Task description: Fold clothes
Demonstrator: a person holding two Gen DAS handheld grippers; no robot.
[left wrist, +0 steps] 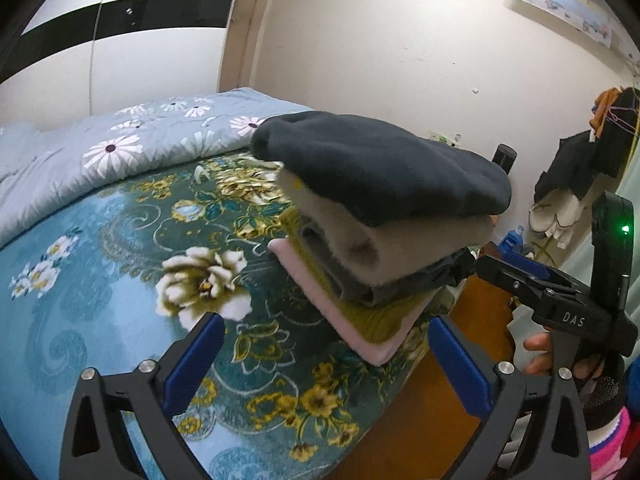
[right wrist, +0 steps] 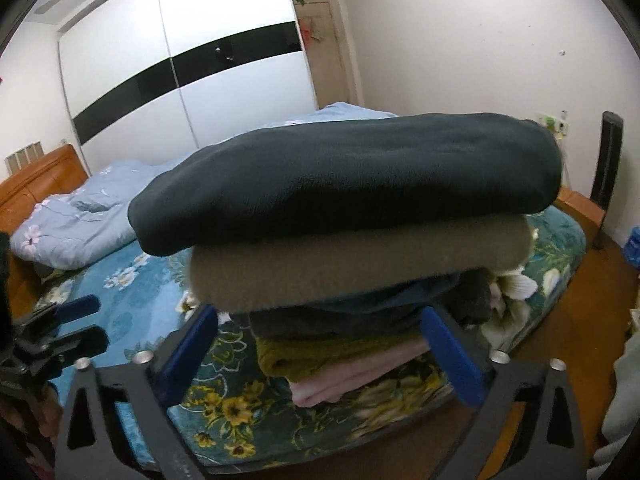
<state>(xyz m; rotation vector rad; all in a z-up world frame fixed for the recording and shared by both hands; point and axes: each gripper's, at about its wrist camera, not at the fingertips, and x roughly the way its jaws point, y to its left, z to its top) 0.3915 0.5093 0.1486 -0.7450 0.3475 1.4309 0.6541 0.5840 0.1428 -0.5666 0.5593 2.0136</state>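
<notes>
A stack of folded clothes [left wrist: 360, 248] sits on the teal flowered bedspread [left wrist: 120, 272] near the bed's corner. A dark navy garment [left wrist: 380, 164] lies on top, with beige, grey, mustard and pink layers under it. My left gripper [left wrist: 328, 360] is open a little in front of the stack, holding nothing. In the right wrist view the stack [right wrist: 344, 200] fills the middle. My right gripper [right wrist: 320, 356] is open, its blue pads [right wrist: 452, 360] standing on either side of the lower layers' near end. The right gripper [left wrist: 520, 276] also shows at the stack's right end.
A light blue daisy quilt [left wrist: 120, 148] is bunched along the far side of the bed. A white and black wardrobe [right wrist: 180, 68] stands behind it. A wooden bed frame [right wrist: 576, 200], a dark post [right wrist: 608, 156] and hanging clothes [left wrist: 580, 168] lie to the right. A hand [left wrist: 540, 352] holds the right gripper.
</notes>
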